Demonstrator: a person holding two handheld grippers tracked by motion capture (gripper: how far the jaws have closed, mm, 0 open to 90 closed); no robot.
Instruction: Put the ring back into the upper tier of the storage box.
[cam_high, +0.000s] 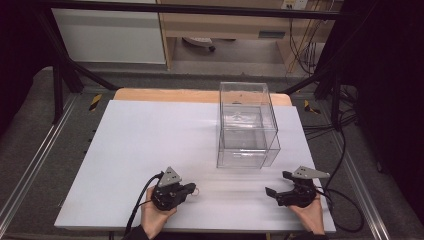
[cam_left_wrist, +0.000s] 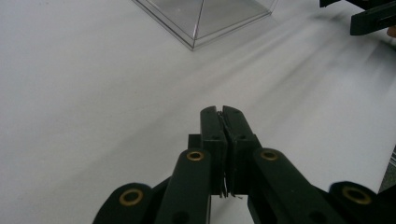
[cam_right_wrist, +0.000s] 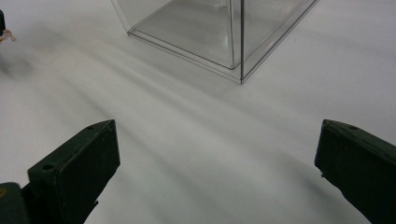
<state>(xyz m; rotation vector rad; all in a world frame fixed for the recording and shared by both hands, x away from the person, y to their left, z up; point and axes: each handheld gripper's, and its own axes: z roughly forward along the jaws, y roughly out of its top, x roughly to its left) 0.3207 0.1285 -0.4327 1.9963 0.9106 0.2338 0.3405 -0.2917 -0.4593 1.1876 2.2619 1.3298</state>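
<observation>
A clear plastic box (cam_high: 247, 125) stands on the white board (cam_high: 145, 145), right of its middle; its near corner also appears as the box (cam_left_wrist: 205, 18) and the box (cam_right_wrist: 210, 28). My left gripper (cam_high: 192, 188) rests low near the front edge, its jaws pressed together on a small wire ring (cam_high: 197, 190) that pokes out at the tip. In the left gripper view the left gripper (cam_left_wrist: 222, 111) has a thin metal sliver between its pads. My right gripper (cam_high: 276, 183) sits at the front right with its jaws wide apart and nothing between them, as the right gripper (cam_right_wrist: 217, 128) view confirms.
A wooden table edge (cam_high: 165, 95) lies behind the board. Black cables (cam_high: 345, 210) trail off at the right. Metal frame rails (cam_high: 30, 165) run along both sides, with cabinets and wiring beyond the table.
</observation>
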